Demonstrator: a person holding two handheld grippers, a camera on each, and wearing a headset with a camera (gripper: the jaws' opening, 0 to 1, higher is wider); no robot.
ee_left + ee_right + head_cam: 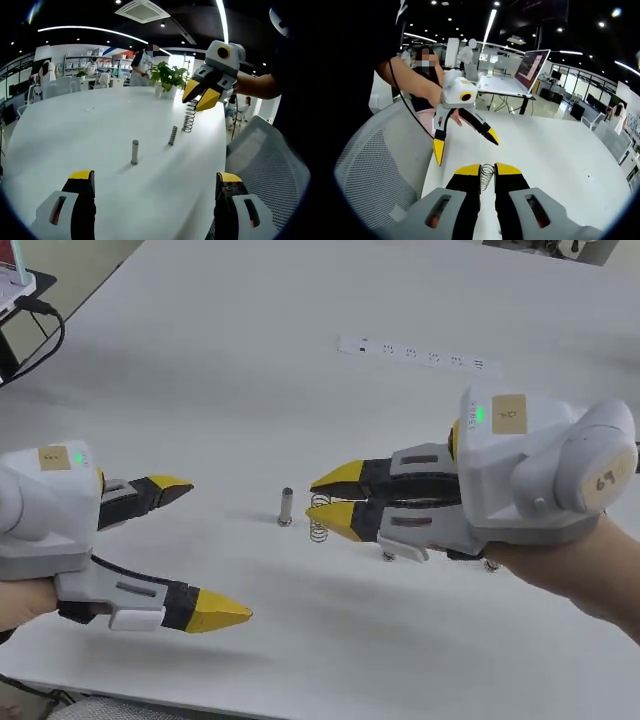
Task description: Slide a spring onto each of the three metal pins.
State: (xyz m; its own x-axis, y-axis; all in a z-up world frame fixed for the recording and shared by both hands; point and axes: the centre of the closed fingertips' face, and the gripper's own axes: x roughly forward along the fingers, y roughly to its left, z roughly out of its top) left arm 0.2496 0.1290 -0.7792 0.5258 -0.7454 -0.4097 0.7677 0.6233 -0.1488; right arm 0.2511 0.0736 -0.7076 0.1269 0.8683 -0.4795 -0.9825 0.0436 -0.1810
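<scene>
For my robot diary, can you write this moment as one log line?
left claw: open, empty | right claw: shut on spring | pin: upright, bare

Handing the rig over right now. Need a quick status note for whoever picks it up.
Left claw: open, empty, left of the bare pin.
Right claw: shut on a spring, held close to the pins.
Bare pin stands upright. Beside it a second spring stands upright, apparently already on a pin.
Left to do: seat the held spring on the bare pin. I cannot tell where the third pin is.
</scene>
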